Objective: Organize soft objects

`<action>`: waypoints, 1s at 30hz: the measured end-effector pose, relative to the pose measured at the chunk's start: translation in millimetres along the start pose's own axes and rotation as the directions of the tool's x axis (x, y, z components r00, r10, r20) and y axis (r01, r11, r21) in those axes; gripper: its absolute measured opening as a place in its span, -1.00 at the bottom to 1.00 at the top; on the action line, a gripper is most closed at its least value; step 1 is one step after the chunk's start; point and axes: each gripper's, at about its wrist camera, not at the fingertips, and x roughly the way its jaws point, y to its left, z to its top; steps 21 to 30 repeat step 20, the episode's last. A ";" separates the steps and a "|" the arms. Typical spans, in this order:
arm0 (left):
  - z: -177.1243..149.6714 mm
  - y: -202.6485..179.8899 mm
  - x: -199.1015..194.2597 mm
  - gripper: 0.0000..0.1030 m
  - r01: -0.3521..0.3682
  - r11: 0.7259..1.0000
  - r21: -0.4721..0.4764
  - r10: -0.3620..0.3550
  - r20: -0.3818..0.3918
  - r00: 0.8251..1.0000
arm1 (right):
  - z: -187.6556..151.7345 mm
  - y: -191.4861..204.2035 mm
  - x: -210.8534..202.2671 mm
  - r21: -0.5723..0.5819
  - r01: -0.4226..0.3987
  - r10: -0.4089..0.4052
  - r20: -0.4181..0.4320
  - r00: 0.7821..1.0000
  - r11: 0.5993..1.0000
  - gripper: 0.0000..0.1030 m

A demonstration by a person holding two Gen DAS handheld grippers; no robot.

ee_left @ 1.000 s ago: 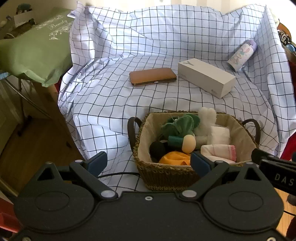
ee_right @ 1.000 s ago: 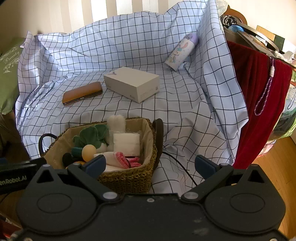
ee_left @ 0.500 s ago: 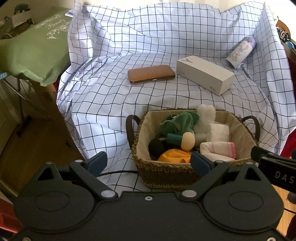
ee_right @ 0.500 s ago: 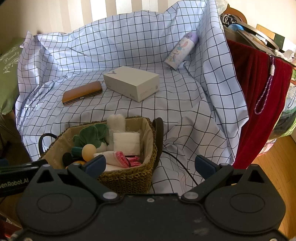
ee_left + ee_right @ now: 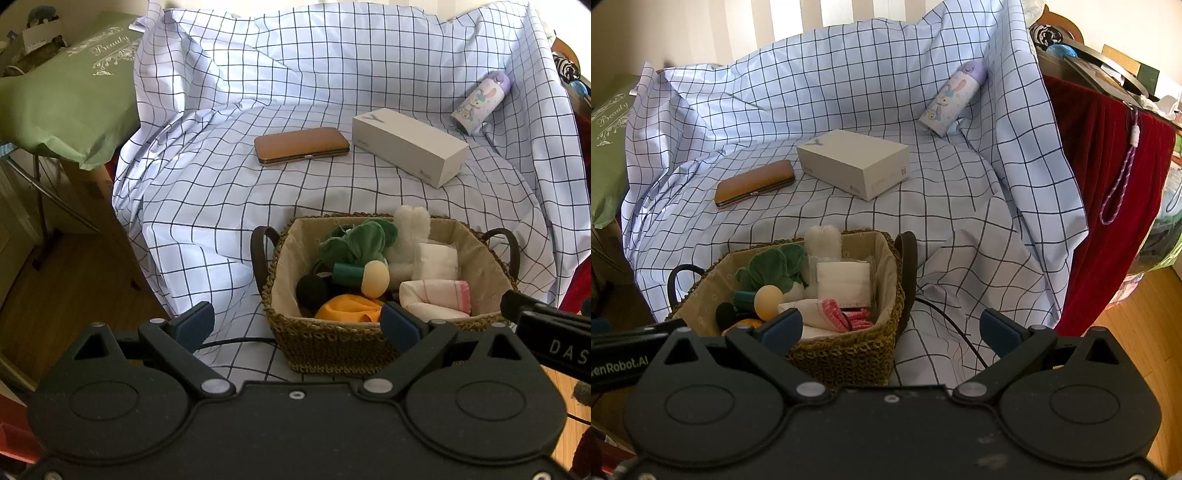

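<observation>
Left wrist: basket (image 5: 332, 343) (full) just beyond gaping left gripper (image 5: 297, 325).

Daylit from behind and above; brightest along the top of the checked cloth (image 5: 332, 92) and at the striped backdrop (image 5: 820, 22), slightly washed out there. Soft shadows in cloth folds and beside the basket (image 5: 325, 343). Dark gripper bodies in the foreground, underexposed, little surface detail. Strong fisheye bending of grid lines toward edges; black vignette in corners. Sharp centre focus, mild softness at the rim.
</observation>
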 end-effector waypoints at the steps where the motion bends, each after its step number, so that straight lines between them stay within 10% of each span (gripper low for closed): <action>1: 0.3 0.0 0.0 0.83 0.000 1.000 -0.001 0.000 0.000 1.000 | -0.5 0.4 0.0 0.000 0.000 0.000 -0.001 1.000 1.000 1.00; 30: -2.1 -0.5 1.7 0.83 0.002 1.000 0.004 -0.002 -0.005 1.000 | -0.4 -0.4 0.0 0.001 -0.001 0.001 -0.003 1.000 1.000 1.00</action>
